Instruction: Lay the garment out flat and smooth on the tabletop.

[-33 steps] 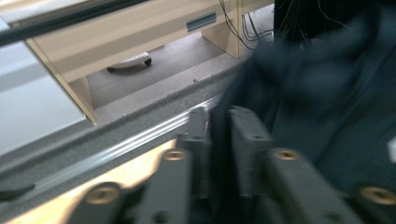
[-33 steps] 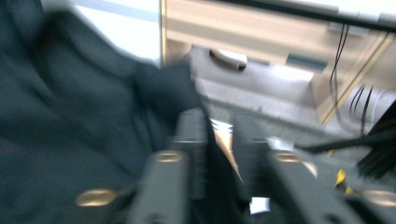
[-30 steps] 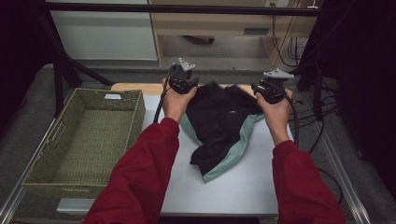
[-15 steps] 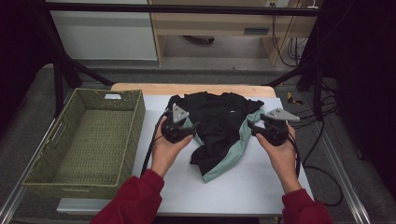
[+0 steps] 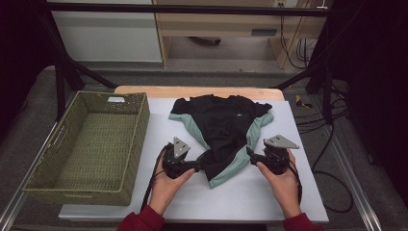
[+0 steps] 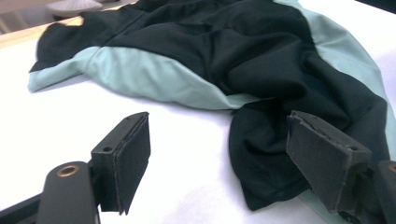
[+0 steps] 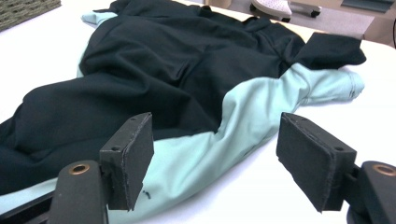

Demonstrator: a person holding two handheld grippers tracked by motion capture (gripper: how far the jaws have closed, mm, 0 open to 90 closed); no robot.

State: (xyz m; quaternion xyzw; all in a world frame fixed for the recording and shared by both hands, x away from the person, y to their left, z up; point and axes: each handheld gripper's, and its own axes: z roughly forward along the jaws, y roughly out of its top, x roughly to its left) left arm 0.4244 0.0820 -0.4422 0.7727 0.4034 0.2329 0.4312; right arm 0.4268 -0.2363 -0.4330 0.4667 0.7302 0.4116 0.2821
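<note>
On the white table (image 5: 269, 192), mid-way and right of the wicker basket (image 5: 86, 144), lies the crumpled black-and-mint garment (image 5: 223, 130); the left gripper (image 5: 195, 166) and right gripper (image 5: 251, 155) flank its near end, jaws just opening, pads clear of the cloth

Count: one crumpled black-and-mint-green fabric garment (image 5: 222, 131); one olive-green woven rectangular basket (image 5: 86, 144); one white surface (image 5: 250, 197); two black handheld grippers, left gripper (image 5: 198, 166) and right gripper (image 5: 250, 154).

A crumpled garment (image 5: 223, 132) lies at centre frame on the table (image 5: 269, 197), a woven basket (image 5: 91, 144) to its left; two grippers flank its lower end.
</note>
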